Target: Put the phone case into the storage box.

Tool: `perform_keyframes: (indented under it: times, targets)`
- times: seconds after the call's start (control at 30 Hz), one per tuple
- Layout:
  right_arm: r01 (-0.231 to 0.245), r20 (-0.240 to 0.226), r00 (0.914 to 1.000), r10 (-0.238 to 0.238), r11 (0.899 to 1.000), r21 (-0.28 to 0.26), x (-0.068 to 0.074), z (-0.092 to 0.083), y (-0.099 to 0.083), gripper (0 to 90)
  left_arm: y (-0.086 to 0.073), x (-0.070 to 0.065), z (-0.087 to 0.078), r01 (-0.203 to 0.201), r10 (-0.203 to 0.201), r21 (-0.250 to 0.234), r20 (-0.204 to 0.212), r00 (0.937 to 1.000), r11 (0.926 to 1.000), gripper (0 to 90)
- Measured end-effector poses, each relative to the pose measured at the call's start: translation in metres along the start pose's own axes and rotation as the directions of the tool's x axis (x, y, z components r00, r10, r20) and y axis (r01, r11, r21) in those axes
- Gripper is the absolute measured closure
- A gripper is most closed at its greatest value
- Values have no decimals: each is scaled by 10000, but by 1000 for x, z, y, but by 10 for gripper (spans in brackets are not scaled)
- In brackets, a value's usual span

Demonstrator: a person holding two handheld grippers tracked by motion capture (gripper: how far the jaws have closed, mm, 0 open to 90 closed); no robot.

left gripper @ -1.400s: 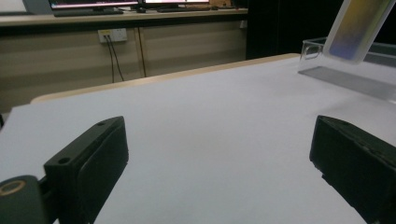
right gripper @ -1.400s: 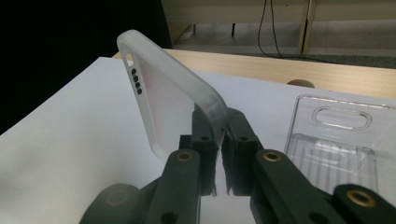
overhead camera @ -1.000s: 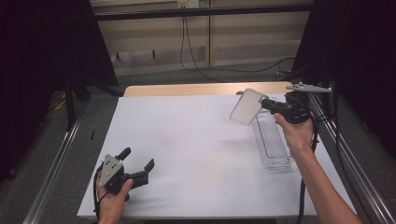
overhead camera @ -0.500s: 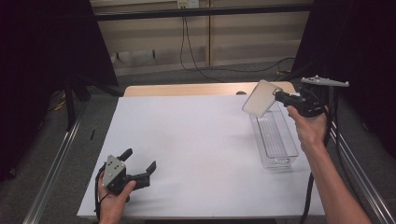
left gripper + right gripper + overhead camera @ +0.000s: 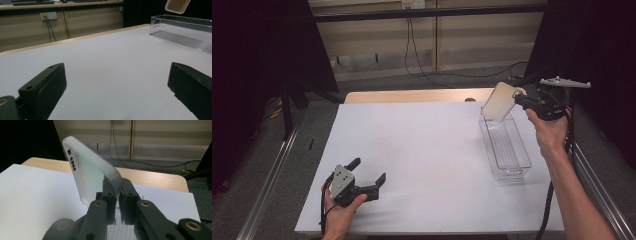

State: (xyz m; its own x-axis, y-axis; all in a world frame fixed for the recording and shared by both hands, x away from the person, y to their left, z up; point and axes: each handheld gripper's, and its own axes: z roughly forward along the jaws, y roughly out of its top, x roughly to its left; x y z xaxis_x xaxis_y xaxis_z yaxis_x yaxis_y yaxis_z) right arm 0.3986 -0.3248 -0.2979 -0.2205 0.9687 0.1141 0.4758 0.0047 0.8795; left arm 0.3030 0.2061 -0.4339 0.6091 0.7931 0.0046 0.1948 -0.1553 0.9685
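Right tool is clamped on one edge of the frosted lid, holding it tilted in the air above the far end of the clear bin on the tabletop. Lid looks light, thin, stiff plastic and probably slick; an edge pinch near a corner can let it pivot, so grip mid-edge. Left tool rests open and empty near the front-left. Versus a second ago, the lid has shifted away from the person, toward the far right; the left hand is unchanged.
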Motion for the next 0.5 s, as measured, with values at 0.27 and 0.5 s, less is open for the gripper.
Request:
perform_keyframes:
  times: [0.27, 0.5]
  targets:
    - [117, 157, 9998, -121, 9995, 284, -7, 7, -1, 842, 0, 0, -3, -25, 25, 53, 12, 10000, 10000, 23]
    - [408, 93, 9991, -413, 9976, 552, -13, 14, -2, 842, 0, 0, -3, -143, 142, 133, 37, 9999, 9998, 25]
